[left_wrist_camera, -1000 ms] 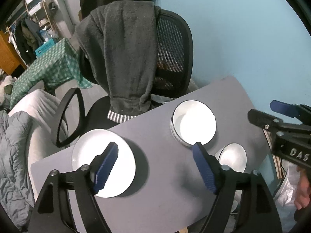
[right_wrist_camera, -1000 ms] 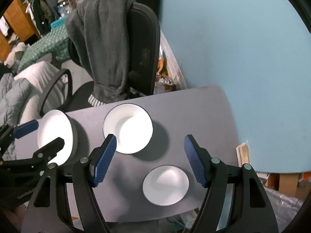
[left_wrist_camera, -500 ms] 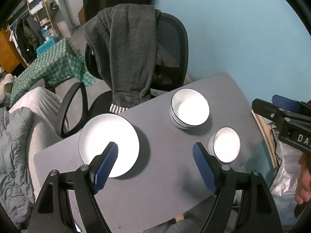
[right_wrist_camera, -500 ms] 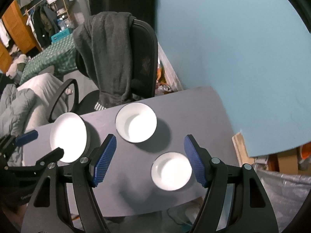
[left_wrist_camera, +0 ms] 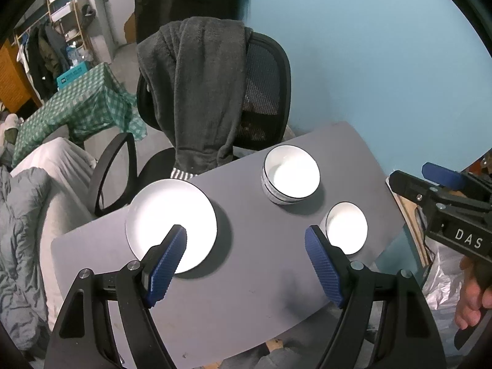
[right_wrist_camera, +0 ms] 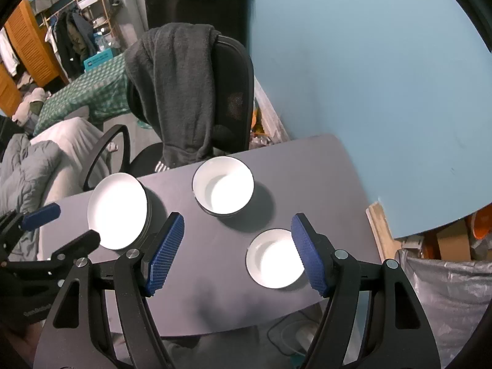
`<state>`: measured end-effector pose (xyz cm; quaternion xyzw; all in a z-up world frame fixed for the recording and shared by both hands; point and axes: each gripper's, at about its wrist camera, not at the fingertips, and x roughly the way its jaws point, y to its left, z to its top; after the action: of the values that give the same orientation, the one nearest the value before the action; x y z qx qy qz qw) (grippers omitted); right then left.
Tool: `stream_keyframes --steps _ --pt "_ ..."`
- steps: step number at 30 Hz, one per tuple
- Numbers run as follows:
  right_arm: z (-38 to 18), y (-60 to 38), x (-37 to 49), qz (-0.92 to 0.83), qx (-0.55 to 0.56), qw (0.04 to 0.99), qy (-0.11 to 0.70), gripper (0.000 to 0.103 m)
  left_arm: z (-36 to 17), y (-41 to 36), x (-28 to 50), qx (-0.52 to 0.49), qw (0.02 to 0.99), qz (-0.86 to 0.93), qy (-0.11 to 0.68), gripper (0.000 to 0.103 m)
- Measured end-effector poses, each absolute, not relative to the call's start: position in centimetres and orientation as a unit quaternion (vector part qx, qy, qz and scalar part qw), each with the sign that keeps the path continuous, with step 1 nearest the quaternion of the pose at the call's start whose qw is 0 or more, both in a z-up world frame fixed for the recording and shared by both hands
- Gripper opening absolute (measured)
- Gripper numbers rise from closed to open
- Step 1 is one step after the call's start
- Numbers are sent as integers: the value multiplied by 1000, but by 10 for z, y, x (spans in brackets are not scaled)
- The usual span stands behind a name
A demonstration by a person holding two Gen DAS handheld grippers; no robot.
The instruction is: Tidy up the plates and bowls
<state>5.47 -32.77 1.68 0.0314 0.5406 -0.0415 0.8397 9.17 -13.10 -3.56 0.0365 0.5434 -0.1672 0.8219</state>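
A small grey table [left_wrist_camera: 252, 276] carries a stack of white plates [left_wrist_camera: 171, 224] at the left, a stack of large white bowls [left_wrist_camera: 290, 179] at the back and a small white bowl [left_wrist_camera: 347, 227] at the right. In the right wrist view the plates [right_wrist_camera: 117, 211], the large bowls [right_wrist_camera: 223, 190] and the small bowl [right_wrist_camera: 274, 262] show on the table [right_wrist_camera: 307, 172] too. My left gripper [left_wrist_camera: 246, 264] is open and empty, high above the table. My right gripper [right_wrist_camera: 236, 252] is open and empty, also high above it.
A black office chair [left_wrist_camera: 264, 92] with a dark grey garment [left_wrist_camera: 196, 92] draped over it stands behind the table. A blue wall [left_wrist_camera: 369, 61] is at the right. Grey bedding [left_wrist_camera: 24, 215] lies at the left. A silver bag [right_wrist_camera: 446, 301] sits on the floor at the right.
Both grippers have risen and pulled back from the table, so the dishes look smaller and further away. Both stay open. The dishes have not moved.
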Motion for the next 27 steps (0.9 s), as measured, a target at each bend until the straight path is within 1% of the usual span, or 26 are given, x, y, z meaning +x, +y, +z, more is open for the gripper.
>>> stream_keyframes --steps 15,27 --pt "12 -338 40 -51 22 835 548 71 -38 -149 80 48 817 -176 546 80" --pt "-8 -377 40 -43 36 827 560 71 -65 -197 78 66 807 -175 561 80"
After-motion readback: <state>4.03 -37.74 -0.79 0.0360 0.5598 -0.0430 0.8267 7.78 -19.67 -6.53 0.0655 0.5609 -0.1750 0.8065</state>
